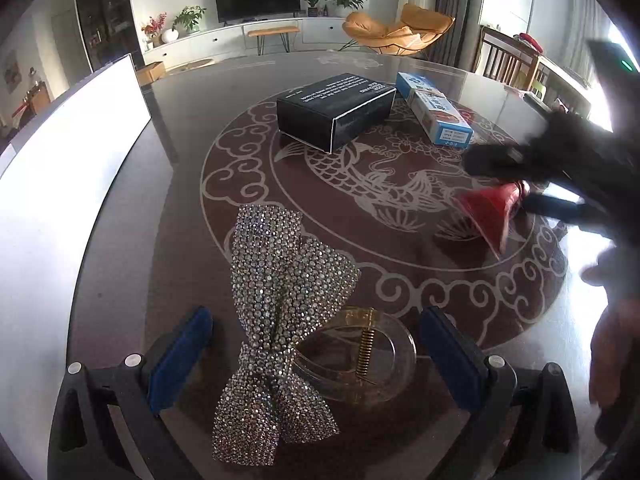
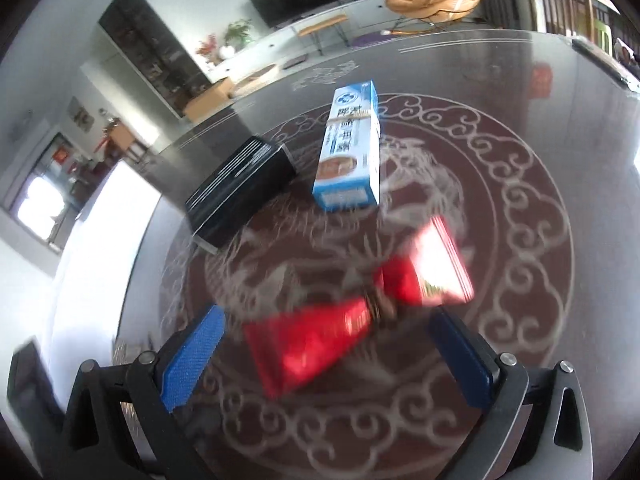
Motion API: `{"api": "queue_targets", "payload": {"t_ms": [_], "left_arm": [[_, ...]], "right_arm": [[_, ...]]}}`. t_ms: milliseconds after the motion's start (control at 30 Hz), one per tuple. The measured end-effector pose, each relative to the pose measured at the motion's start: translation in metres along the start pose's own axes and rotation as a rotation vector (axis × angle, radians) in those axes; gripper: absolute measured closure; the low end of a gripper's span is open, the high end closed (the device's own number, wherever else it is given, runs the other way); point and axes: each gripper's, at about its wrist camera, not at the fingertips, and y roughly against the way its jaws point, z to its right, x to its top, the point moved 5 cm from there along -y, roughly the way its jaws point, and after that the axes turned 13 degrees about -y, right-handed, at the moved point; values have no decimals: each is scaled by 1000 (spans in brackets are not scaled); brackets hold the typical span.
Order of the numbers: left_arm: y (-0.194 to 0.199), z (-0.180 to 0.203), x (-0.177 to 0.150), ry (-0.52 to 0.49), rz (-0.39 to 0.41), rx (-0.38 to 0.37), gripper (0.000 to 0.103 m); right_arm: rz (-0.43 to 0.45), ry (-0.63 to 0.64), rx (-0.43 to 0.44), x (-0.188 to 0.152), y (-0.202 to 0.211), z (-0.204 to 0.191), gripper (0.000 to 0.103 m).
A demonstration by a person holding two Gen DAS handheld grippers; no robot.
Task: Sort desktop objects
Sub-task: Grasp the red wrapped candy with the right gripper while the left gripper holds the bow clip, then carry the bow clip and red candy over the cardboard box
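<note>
The left gripper [image 1: 316, 344] is spread wide around the rhinestone bow clip [image 1: 280, 308] near the table's [image 1: 180, 128] front edge. The right gripper [image 2: 324, 344], also spread, holds nothing above the red bow [image 2: 360, 312] near the middle.

The left black two-finger gripper with blue ribbed pads [image 1: 316, 354] points steeply down with its jaws spread wide, both pads clear of contact, one low at the left and one low at the right of its own view. The right black two-finger gripper with blue ribbed pads [image 2: 326, 356] also tilts steeply down with jaws wide apart, its picture smeared with blur, and in the left wrist view it shows as a dark blurred shape at the right edge. A bare hand [image 1: 612, 356] shows blurred behind that gripper at the far right edge.
</note>
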Motion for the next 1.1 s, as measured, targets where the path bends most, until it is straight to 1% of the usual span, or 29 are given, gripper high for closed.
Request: {"api": "queue_targets", "payload": {"t_ms": [67,100,133,167,200,233,267,400,500,567,600,633,667,700,733,767,800,1000,1100], "left_arm": [[0,0,0,0,0,0,0],[0,0,0,-1,0,0,0],[0,0,0,-1,0,0,0],[0,0,0,-1,0,0,0],[0,0,0,0,0,0,0],[0,0,0,0,0,0,0],[0,0,0,-1,0,0,0],[-1,0,0,-1,0,0,0],[-1,0,0,-1,0,0,0],[-1,0,0,-1,0,0,0],[-1,0,0,-1,0,0,0],[-1,0,0,-1,0,1,0],[-1,0,0,-1,0,1,0],[-1,0,0,-1,0,2,0],[0,-1,0,0,0,2,0],[0,0,0,-1,0,2,0],[0,-1,0,-1,0,2,0],[0,0,0,-1,1,2,0],[0,0,0,-1,0,2,0]], "right_arm": [[1,32,-38,6,-7,-6,2],[4,58,-58,5,-8,-7,12],[12,94,-83,3,-6,-8,31],[21,145,-98,-2,-3,-7,43],[25,185,-102,-6,1,-5,64],[32,224,-116,-12,5,-1,76],[39,258,-127,-18,10,4,76],[57,324,-124,-45,36,27,76],[75,336,-118,-67,55,43,76],[92,324,-106,-80,66,50,74],[100,313,-100,-83,68,52,70],[110,305,-90,-84,70,55,57],[115,303,-86,-86,70,52,48],[114,303,-87,-83,67,51,28],[113,301,-100,-83,66,50,21],[109,300,-120,-82,64,49,17],[108,307,-128,-83,63,48,15],[99,333,-172,-84,56,45,7],[100,330,-182,-84,55,47,6]]}}
